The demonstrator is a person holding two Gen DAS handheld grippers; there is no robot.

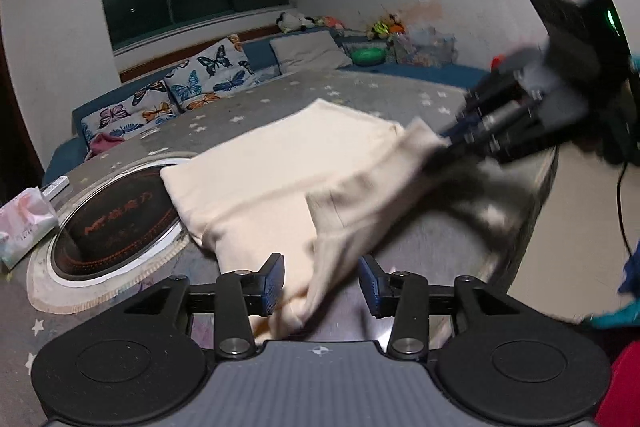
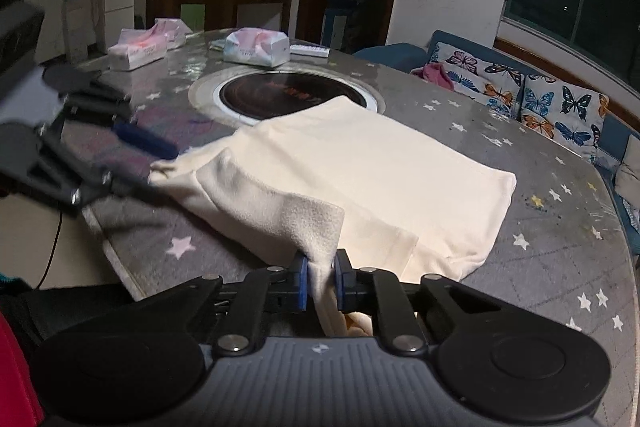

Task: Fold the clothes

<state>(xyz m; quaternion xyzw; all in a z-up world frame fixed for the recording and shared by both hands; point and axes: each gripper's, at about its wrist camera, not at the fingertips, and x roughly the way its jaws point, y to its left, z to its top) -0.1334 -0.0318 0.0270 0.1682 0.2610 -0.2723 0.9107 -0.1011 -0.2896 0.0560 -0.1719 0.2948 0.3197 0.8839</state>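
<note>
A cream garment [image 1: 280, 163] lies partly folded on the grey star-patterned round table [image 1: 360, 87]; it also shows in the right wrist view [image 2: 380, 171]. My left gripper [image 1: 322, 285] is open, its blue pads wide apart, with a cloth edge lying between them. In the right wrist view it appears blurred at the left [image 2: 160, 167], by the garment's near corner. My right gripper [image 2: 321, 283] is shut on a fold of the garment, lifted a little above the table edge. In the left wrist view it shows blurred at the right [image 1: 444, 147].
A built-in round cooktop [image 2: 292, 95] sits in the table's middle, just beyond the garment. Tissue packs [image 2: 256, 47] and a remote [image 2: 310, 49] lie on the far side. A blue sofa with butterfly cushions [image 1: 200, 75] stands behind. The table edge [image 2: 120, 267] is close to me.
</note>
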